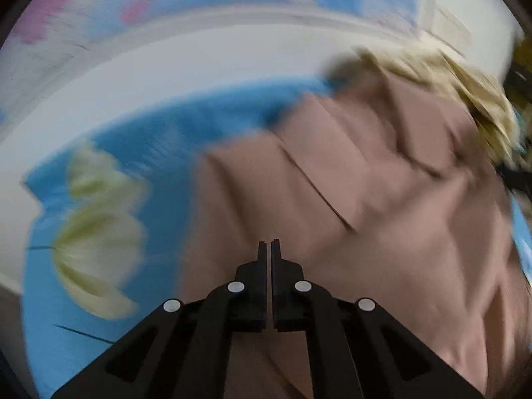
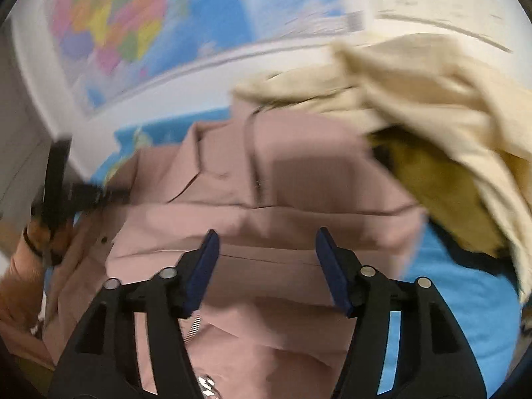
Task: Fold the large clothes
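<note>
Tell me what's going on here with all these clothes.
A person is folding a pink garment spread on a blue map-print surface, one tool in each hand. The left tool is shut over the pink cloth; whether it pinches any is unclear. The right tool hangs open above the garment, gripping nothing. A cream garment lies heaped at the far right.

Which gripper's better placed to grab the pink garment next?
Right, probably. The right gripper is open over the pink garment, with nothing between its fingers. The left gripper is shut, with no cloth visibly pinched.
</note>
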{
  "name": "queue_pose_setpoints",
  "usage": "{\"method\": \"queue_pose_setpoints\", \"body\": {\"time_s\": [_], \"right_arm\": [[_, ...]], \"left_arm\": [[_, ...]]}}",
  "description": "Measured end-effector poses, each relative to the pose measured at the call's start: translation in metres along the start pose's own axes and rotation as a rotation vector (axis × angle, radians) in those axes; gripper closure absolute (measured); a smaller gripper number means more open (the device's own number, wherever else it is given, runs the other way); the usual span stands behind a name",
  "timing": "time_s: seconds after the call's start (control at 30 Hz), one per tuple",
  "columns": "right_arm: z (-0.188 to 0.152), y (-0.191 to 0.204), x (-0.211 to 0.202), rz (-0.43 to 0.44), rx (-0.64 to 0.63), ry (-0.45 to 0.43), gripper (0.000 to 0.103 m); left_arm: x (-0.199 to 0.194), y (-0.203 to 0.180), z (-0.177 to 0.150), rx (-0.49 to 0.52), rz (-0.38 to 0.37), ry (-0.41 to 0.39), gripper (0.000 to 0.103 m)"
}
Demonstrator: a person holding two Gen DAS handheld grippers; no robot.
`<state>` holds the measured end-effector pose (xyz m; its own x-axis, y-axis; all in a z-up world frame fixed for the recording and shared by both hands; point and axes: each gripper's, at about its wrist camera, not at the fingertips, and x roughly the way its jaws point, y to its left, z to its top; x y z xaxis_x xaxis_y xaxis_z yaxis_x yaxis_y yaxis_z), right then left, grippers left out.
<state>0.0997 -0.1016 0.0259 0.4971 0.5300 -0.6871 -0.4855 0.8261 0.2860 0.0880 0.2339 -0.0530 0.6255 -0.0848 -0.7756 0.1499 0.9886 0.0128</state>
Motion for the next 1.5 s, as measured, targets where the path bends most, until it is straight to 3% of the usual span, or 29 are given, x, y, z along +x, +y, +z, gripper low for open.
{"method": "queue_pose_setpoints", "body": {"time_s": [0.1, 0.23, 0.3, 0.33, 0.37, 0.4, 0.47, 0.53, 0.57, 0.67, 0.73, 0.87, 0.93, 1.03, 1.1, 1.17, 1.23, 1.27, 1.33, 1.5], "right_arm": [[-0.002, 0.019, 0.017, 0.058, -0.05, 0.029, 0.052], [-0.009, 0.051, 0.049, 0.049, -0.161, 0.102, 0.049], [-0.012, 0.052, 0.057, 0.036, -0.167, 0.131, 0.049], [-0.011, 0.053, 0.059, 0.031, -0.163, 0.134, 0.047], [-0.011, 0.049, 0.06, 0.039, -0.15, 0.134, 0.044], [-0.011, 0.045, 0.06, 0.049, -0.131, 0.133, 0.041], [-0.009, 0.04, 0.06, 0.039, -0.117, 0.13, 0.038], [-0.012, 0.038, 0.058, 0.028, -0.118, 0.131, 0.034], [-0.011, 0.037, 0.057, 0.027, -0.115, 0.132, 0.032], [-0.013, 0.042, 0.057, 0.017, -0.12, 0.131, 0.032], [-0.01, 0.047, 0.057, 0.017, -0.115, 0.122, 0.032], [0.004, 0.07, 0.058, 0.038, -0.158, 0.074, 0.033], [0.009, 0.086, 0.063, 0.057, -0.198, 0.059, 0.033], [0.012, 0.109, 0.09, 0.088, -0.257, 0.106, 0.037], [0.01, 0.118, 0.115, 0.051, -0.293, 0.161, 0.038], [0.009, 0.117, 0.135, 0.001, -0.297, 0.211, 0.038], [0.009, 0.115, 0.139, 0.001, -0.283, 0.217, 0.036], [0.01, 0.115, 0.137, 0.001, -0.278, 0.22, 0.037], [0.011, 0.114, 0.126, 0.016, -0.263, 0.209, 0.037], [0.006, 0.14, 0.093, 0.211, -0.259, 0.193, 0.034]], "left_arm": [[-0.012, 0.021, 0.011, -0.082, -0.001, -0.042, 0.102], [-0.025, 0.017, 0.003, 0.0, -0.134, -0.042, 0.093], [-0.037, -0.003, -0.01, 0.118, -0.188, -0.054, 0.07], [-0.039, -0.015, -0.016, 0.178, -0.2, -0.048, 0.047], [-0.039, -0.023, -0.019, 0.213, -0.197, -0.046, 0.041], [-0.037, -0.032, -0.024, 0.257, -0.199, -0.03, 0.041], [-0.022, -0.045, -0.03, 0.327, -0.199, 0.037, 0.034], [-0.005, -0.049, -0.034, 0.364, -0.177, 0.091, 0.037], [0.006, -0.05, -0.036, 0.375, -0.169, 0.118, 0.062], [0.015, -0.043, -0.028, 0.334, -0.174, 0.124, 0.097], [0.005, -0.04, -0.015, 0.33, -0.073, 0.052, 0.097], [-0.01, -0.028, 0.01, 0.259, -0.026, -0.027, 0.097], [-0.005, -0.024, 0.013, 0.248, -0.021, -0.017, 0.091], [0.005, -0.012, 0.01, 0.194, -0.006, 0.023, 0.065], [-0.008, 0.005, 0.008, 0.117, -0.035, -0.01, 0.057], [-0.029, 0.02, 0.001, 0.061, -0.073, -0.038, 0.039], [-0.05, 0.026, -0.01, 0.058, -0.068, -0.066, 0.037], [-0.059, 0.027, -0.018, 0.066, -0.07, -0.067, 0.028], [-0.075, 0.025, -0.037, 0.073, -0.083, -0.063, 0.024], [-0.078, -0.004, -0.089, 0.15, -0.094, 0.03, 0.021]]}}
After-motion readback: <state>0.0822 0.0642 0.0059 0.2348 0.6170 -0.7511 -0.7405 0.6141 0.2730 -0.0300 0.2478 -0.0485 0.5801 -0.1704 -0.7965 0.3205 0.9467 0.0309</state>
